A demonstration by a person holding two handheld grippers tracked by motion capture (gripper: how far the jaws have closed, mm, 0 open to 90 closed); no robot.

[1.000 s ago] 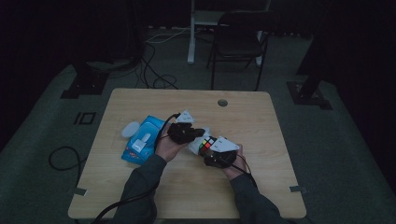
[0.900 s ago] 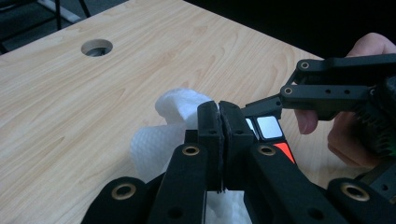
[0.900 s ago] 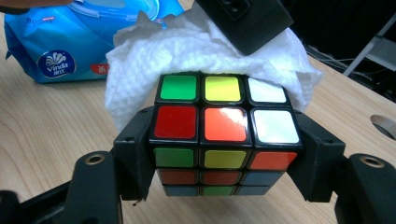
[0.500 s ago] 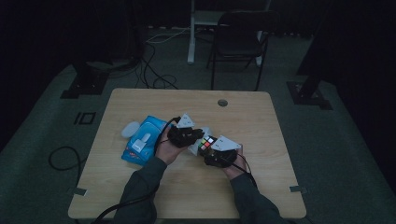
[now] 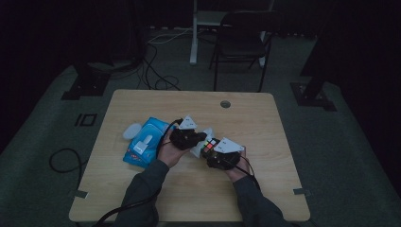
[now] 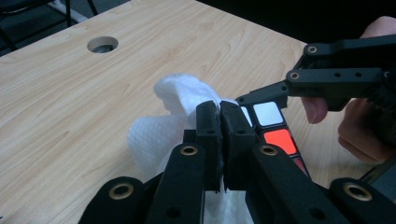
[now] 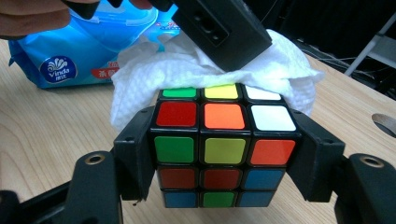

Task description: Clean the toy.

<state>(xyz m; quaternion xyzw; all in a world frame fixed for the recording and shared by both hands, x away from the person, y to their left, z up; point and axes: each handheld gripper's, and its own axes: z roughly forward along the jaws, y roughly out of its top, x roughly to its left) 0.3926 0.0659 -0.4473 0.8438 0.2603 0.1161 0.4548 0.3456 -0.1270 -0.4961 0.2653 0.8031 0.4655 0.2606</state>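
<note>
Cube (image 7: 224,144) sits clamped between right claw (image 7: 223,154) (wipe (image 7: 196,70) behind) — gripped.

Dim, underexposed room; sharp close-ups

On the table (image 5: 265,123), my right gripper (image 7: 224,154) clamps the cube (image 7: 224,144) at centre. My left gripper (image 6: 219,126), just left of it, pinches the wipe (image 6: 154,135), touching the cube's far side. The wipes pack (image 5: 144,142) lies further left.
</note>
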